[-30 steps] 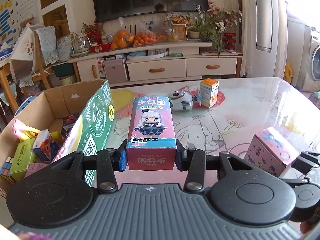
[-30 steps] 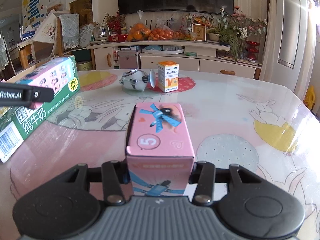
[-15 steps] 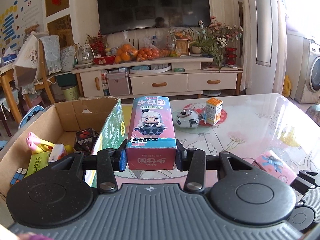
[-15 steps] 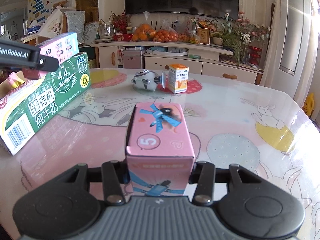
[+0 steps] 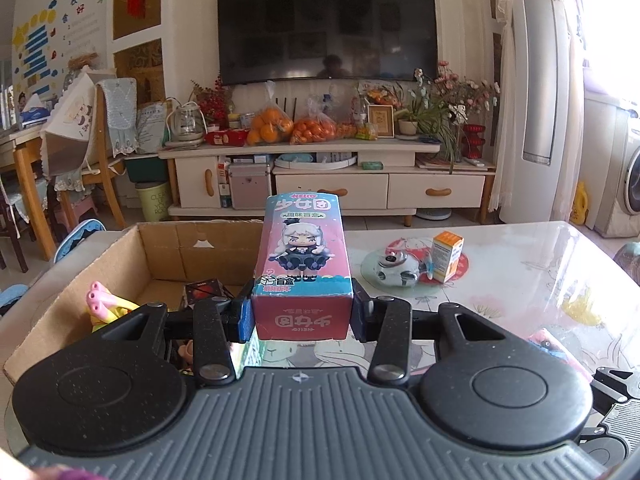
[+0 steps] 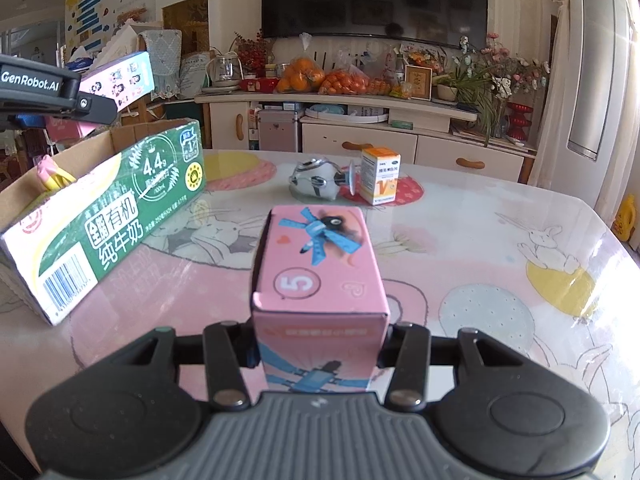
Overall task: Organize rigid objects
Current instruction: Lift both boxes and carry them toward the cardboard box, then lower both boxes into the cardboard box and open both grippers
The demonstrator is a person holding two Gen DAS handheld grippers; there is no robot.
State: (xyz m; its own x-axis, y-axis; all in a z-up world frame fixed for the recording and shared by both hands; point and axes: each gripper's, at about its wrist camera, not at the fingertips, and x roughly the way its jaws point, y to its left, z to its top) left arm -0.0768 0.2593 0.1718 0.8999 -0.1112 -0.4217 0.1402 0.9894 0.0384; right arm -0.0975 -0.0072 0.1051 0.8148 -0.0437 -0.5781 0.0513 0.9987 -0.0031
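Note:
My left gripper (image 5: 302, 316) is shut on a tall teal-and-pink doll box (image 5: 303, 264) and holds it in the air near the right wall of an open cardboard box (image 5: 160, 248); it also shows in the right wrist view (image 6: 116, 80). The cardboard box (image 6: 100, 216) has green milk-carton print and holds a pink-and-yellow toy (image 5: 106, 306), a dark cube (image 5: 206, 290) and other items. My right gripper (image 6: 320, 350) is shut on a pink box marked 5 (image 6: 318, 264), raised over the table.
On the glossy cartoon-print table (image 6: 500, 264) stand a silver-white round toy (image 6: 318, 180) and a small orange-and-white box (image 6: 380, 176), also seen in the left wrist view (image 5: 448, 254). A TV cabinet and chairs lie beyond the table.
My left gripper has risen and moved left with the doll box, up beside the cardboard box. My right gripper has lifted a little with the pink box.

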